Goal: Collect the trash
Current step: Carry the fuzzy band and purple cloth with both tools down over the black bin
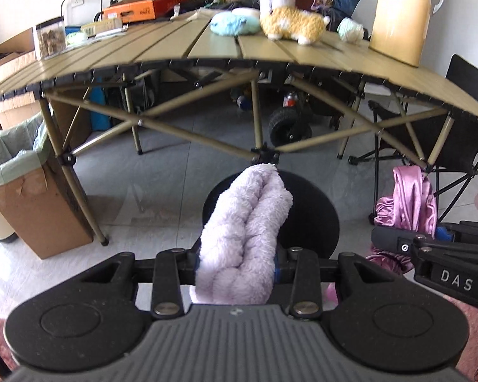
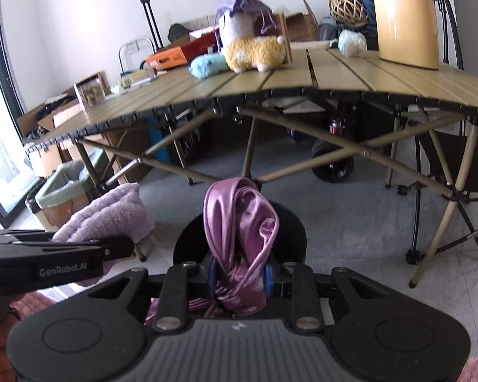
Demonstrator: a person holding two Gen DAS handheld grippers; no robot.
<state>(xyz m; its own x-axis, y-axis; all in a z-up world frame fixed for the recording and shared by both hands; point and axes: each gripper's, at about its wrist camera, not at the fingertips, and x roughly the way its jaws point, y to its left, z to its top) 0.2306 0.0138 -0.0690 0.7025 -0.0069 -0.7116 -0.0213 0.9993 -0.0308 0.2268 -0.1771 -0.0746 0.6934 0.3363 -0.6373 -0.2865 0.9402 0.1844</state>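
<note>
Below the edge of a folding camp table, the left gripper (image 1: 235, 267) stands pinched nearly shut on a bunched lilac fleece cloth (image 1: 243, 232), whose free end rises in a thick roll between the jaws. Alongside it, the right gripper (image 2: 240, 278) is clamped just as tightly on a twist of pink satin fabric (image 2: 239, 232), gathered into a knot-like fold at the blue pads (image 2: 268, 275). Each tool appears at the edge of the other's view, so the two are carried close together, side by side, over a round black stool (image 1: 315, 216) that shows directly behind both bundles.

Both cloths look gripped at a bunched middle, probably so that no loose end trails on the grey tiled floor (image 1: 175, 172) while they are carried. To the left, beside the table's outer leg, a cardboard box lined with a pale green bag (image 1: 25, 187) stands open-topped; judged against the task, it is the likely place for rubbish, and it lies well apart from both grippers.

On the slatted table (image 1: 162, 47) sit a yellow plush alpaca (image 1: 290, 25), a blue plush toy (image 1: 234, 24), a tall cream jug (image 1: 398, 16) and an orange box (image 1: 143, 8), none of them touched.
</note>
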